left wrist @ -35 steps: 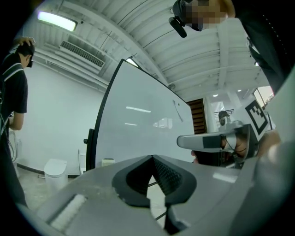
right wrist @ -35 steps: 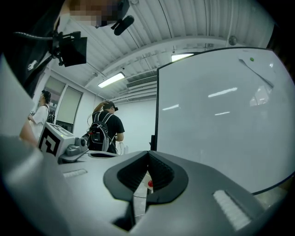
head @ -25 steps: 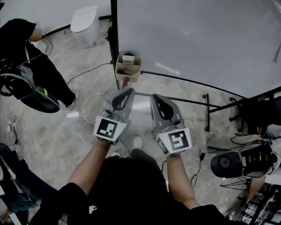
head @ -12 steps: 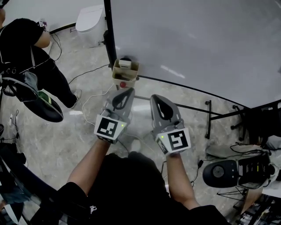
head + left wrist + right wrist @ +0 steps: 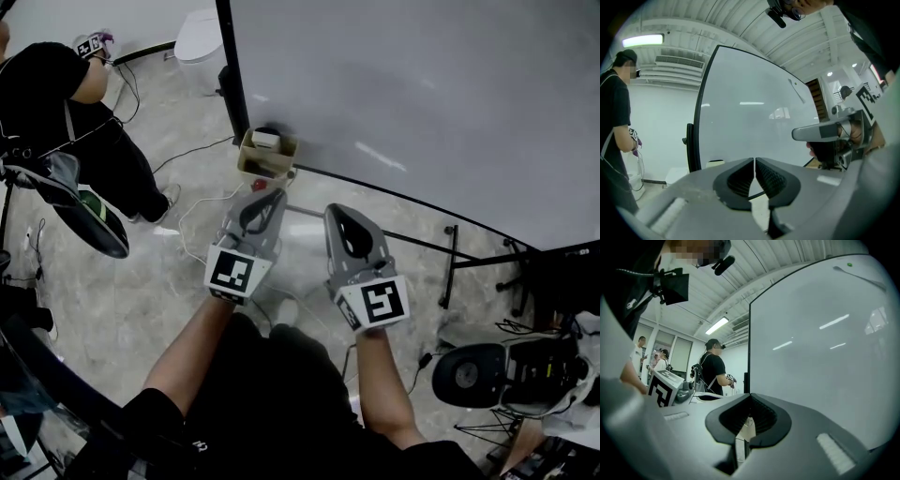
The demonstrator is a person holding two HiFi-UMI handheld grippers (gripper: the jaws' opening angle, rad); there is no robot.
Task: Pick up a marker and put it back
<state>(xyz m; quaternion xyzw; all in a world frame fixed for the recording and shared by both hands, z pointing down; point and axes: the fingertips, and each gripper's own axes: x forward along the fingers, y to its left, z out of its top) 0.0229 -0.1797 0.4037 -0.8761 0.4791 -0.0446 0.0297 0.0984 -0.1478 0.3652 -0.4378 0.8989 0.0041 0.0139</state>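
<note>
The left gripper [image 5: 270, 195] is held level toward the whiteboard [image 5: 422, 94]. Its jaws have just been opening. In the left gripper view [image 5: 754, 161] only a thin slit shows between the ribbed pads [image 5: 771, 179], which hold and touch nothing. Through the gap there is just the board and the floor [image 5: 122, 281].

The right gripper [image 5: 339, 214] is beside it, a little apart. In the right gripper view [image 5: 750, 397] its tips meet at the top, clenched on nothing.

A cardboard box [image 5: 265, 159] hangs at the lower left corner of the whiteboard, just ahead of the left gripper's tips and not touched by them. A small red end [image 5: 258, 185] at the box's lower front may belong to a marker — it is too small to say for sure. Something white sits in the box's top.

Another person in black [image 5: 56, 94] stands off to the left, well apart from the board.
</note>
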